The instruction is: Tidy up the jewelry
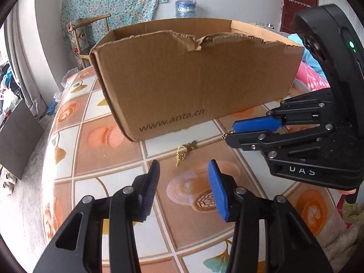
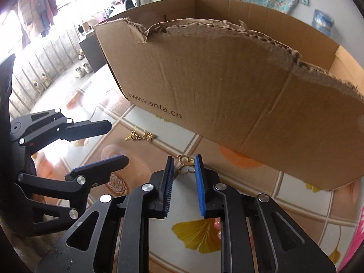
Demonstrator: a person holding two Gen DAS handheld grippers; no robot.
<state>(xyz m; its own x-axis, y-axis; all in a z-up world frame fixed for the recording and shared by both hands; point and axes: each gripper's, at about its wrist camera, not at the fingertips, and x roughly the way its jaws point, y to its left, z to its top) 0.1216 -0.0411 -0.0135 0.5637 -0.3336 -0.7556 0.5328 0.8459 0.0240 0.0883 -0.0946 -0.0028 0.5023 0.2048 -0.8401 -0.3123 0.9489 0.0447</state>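
A gold earring pair with a butterfly charm (image 1: 184, 151) lies on the patterned tablecloth (image 1: 109, 166), just in front of the torn cardboard box (image 1: 195, 79). My left gripper (image 1: 184, 162) hovers just short of it, jaws open, nothing between them. In the right wrist view, a second gold butterfly piece (image 2: 187, 168) sits between the pads of my right gripper (image 2: 183, 159). The jaws are narrow but a slim gap shows on its left side. From the left wrist view, the right gripper (image 1: 229, 132) points left with a gold hook peeking at its tips. The left gripper (image 2: 118, 141) faces the earring pair (image 2: 140, 135).
The box (image 2: 227, 91) printed "www.anta.cn" fills the far side of the table, its front rim ragged. The table edge curves away at the left (image 1: 45, 159). A wooden chair (image 1: 91, 31) and a water bottle (image 1: 185, 8) stand behind. Pink cloth (image 1: 309, 77) lies at the right.
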